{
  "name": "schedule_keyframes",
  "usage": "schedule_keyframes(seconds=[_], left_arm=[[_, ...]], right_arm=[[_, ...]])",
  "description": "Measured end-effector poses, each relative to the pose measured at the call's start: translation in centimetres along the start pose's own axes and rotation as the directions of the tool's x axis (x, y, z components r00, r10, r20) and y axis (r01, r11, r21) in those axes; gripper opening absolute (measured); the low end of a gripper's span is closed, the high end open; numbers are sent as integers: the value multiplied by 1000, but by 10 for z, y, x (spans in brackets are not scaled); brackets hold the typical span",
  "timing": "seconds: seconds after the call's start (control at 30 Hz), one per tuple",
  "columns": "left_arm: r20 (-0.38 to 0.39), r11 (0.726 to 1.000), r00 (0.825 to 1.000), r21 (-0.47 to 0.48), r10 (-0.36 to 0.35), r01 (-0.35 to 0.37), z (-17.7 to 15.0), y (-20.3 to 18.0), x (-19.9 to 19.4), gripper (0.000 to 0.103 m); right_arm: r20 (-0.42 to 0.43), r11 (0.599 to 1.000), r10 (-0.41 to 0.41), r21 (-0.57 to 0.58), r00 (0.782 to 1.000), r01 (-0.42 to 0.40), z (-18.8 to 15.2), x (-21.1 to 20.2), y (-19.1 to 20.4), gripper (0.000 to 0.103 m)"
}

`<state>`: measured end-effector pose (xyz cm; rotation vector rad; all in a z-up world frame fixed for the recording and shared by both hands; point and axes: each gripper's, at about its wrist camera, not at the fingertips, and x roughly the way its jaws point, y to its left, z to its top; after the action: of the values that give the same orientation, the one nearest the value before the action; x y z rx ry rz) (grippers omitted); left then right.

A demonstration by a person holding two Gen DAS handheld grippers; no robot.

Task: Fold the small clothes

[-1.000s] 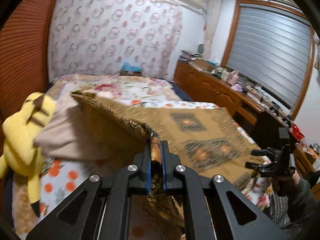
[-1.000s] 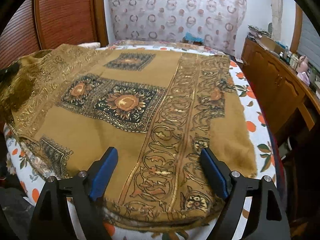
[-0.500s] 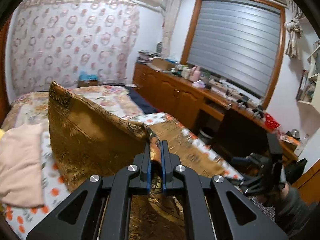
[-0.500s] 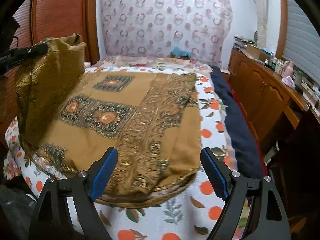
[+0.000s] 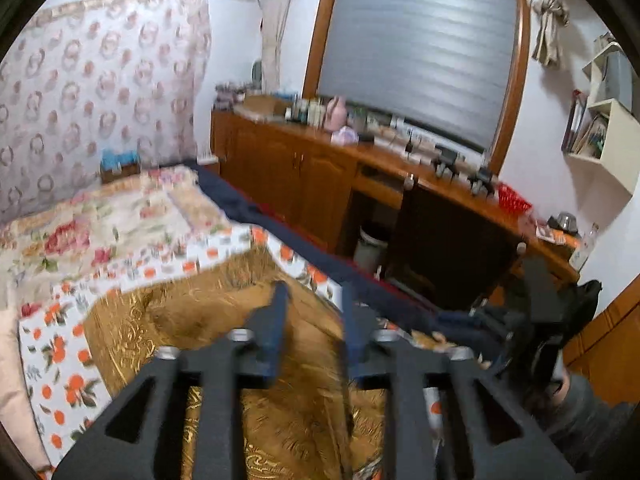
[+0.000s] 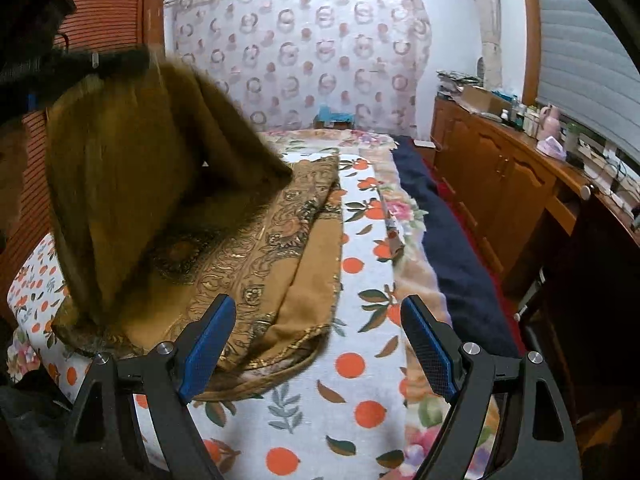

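A golden-brown patterned cloth [image 5: 192, 320] lies on the orange-print bedsheet [image 5: 64, 364]. My left gripper [image 5: 314, 292] hovers over it. Its jaws are opening, and nothing shows between its blue pads [image 5: 276, 320]. In the right wrist view, one flap of the cloth [image 6: 132, 184] stands raised and blurred over the flat part [image 6: 280, 248], just under the left gripper [image 6: 84, 60] at the upper left. My right gripper [image 6: 318, 304] is open above the sheet by the cloth's near right corner and holds nothing. It also shows in the left wrist view as the right gripper [image 5: 516, 320], with a sleeve behind it.
A dark blue blanket [image 6: 448, 240] runs along the bed's right edge. Beyond it stands a long wooden cabinet [image 6: 500, 176] with bottles and clutter on top. A floral quilt [image 5: 100, 220] covers the far bed, and a pink cloth [image 5: 8, 360] lies at the left.
The left gripper swung right across the bed with the cloth's edge pinched, then its jaws parted and let the edge go. The right gripper drew back from the cloth, still open.
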<state>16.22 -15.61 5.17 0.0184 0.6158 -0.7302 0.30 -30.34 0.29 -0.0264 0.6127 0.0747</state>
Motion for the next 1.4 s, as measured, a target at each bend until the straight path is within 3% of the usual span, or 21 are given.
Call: schedule_keyframes(seconds=[0.07,0.13,0.23,0.33,0.77,1.2,1.4], left_arm=[[-24,1000,1000,-6,18,-18,-7,8,5,47],[-51,998,997,-11,58,-59,-12,12,11,61],[-59,996,995,-39,76,-78,-24,24,7,75],[-69,993,992,-52,105,-109,-35,33,4,78],[-46,967,970,-77,240,-243,-66,56,-19,78],[-36,960,966,-100,257,-260,-76,71,-23,78],[-41,956,962,-107,271,-273,-75,87,-18,78]], right_arm=[[-1,1000,-5,0,1000,5,0,1,-2,86],[-1,1000,-5,2,1000,5,1,4,-1,86],[2,1000,-1,0,1000,1,5,8,-1,86],[2,1000,3,-11,1000,-3,7,12,1,86],[6,998,40,-55,999,-40,24,29,22,86],[21,993,66,-101,998,-63,40,38,35,86],[17,985,45,-166,999,-42,65,67,37,86]])
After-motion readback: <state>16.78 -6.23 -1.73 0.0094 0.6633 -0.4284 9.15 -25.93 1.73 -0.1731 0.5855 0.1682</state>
